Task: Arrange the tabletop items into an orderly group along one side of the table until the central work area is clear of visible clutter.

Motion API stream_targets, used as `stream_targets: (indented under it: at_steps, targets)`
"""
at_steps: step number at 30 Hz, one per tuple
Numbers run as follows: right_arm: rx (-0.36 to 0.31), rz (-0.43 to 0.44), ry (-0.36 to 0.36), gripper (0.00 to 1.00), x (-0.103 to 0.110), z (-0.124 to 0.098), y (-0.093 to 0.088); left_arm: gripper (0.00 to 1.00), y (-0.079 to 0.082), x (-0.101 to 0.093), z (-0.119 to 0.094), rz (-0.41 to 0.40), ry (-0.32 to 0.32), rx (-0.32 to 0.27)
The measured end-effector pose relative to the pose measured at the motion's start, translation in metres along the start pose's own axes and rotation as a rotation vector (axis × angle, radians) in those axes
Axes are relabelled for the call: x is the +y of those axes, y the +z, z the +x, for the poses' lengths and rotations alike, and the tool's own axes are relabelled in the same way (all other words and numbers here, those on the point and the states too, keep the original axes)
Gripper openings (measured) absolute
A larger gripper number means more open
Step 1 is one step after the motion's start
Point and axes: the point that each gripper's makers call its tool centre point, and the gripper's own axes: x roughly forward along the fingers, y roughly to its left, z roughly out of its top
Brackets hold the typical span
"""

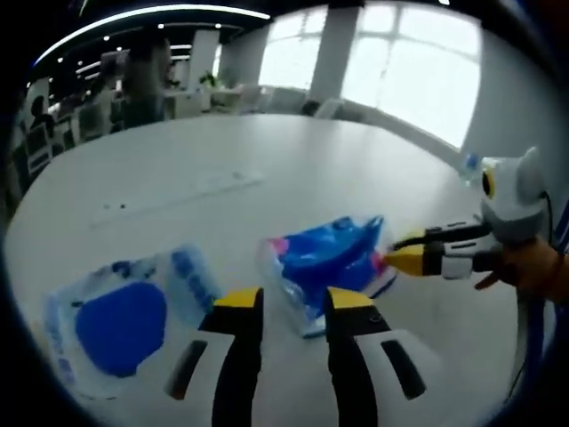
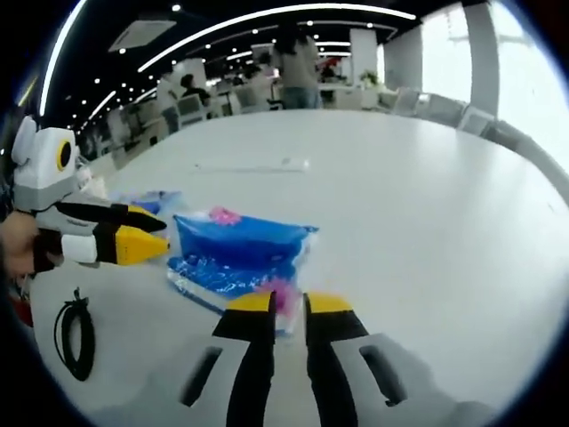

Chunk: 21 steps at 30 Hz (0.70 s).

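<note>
Left gripper: low over white table, jaws narrowly apart, holding nothing.
Right gripper: level, narrow gap, tips at crinkled blue plastic packet.

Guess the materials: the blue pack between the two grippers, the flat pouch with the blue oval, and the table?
Blue crinkled pack: likely thin plastic film, glossy; it wrinkles and catches highlights.
Flat translucent pouch with a blue oval: seemingly soft clear plastic, semi-gloss, contents showing through.
White table: smooth, hard, probably laminate; satin sheen reflecting window light, exact material unclear.
</note>
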Motion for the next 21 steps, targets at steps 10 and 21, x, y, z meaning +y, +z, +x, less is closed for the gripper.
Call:
stream_targets:
  at_steps: [10,21]
  targets:
    - [0.016,-0.022,-0.031,0.04,-0.007,0.0,-0.001,0.05,0.002,-0.003,0.002,0.016,0.001,0.012]
    - [0.015,-0.051,-0.055,0.01,-0.005,-0.006,0.013,0.0,0.014,-0.01,-0.006,0.039,-0.027,-0.003]
